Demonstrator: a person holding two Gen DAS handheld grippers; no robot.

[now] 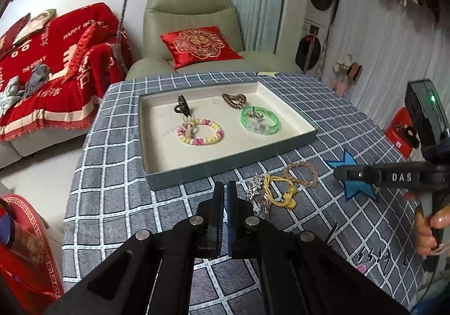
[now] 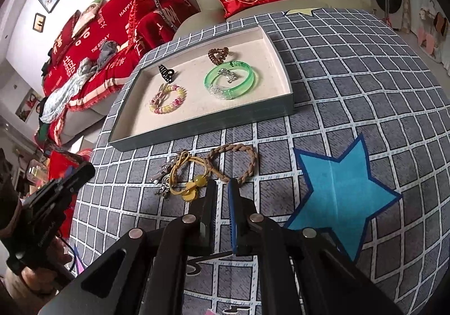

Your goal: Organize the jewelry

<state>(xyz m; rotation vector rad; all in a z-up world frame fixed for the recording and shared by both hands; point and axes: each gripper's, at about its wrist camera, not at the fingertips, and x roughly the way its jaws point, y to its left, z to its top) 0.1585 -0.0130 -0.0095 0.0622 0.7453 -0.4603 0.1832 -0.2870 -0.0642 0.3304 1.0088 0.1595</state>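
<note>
A shallow grey tray (image 1: 233,159) (image 2: 202,124) on the checked tablecloth holds a black claw clip (image 1: 182,105), a pastel bead bracelet (image 1: 200,132), a brown coil tie (image 1: 234,100) and a green bangle (image 1: 260,119). In front of the tray lie a braided tan bracelet (image 2: 233,160), a yellow cord with a bead (image 2: 187,177) and a silver piece (image 2: 163,183). My left gripper (image 1: 225,188) is shut and empty, just left of this pile. My right gripper (image 2: 223,188) is slightly open and empty, just short of the braided bracelet.
A blue star patch (image 2: 341,188) lies on the cloth to the right. A green armchair with a red cushion (image 1: 199,45) stands behind the table. A red-covered sofa (image 1: 50,67) is at the left.
</note>
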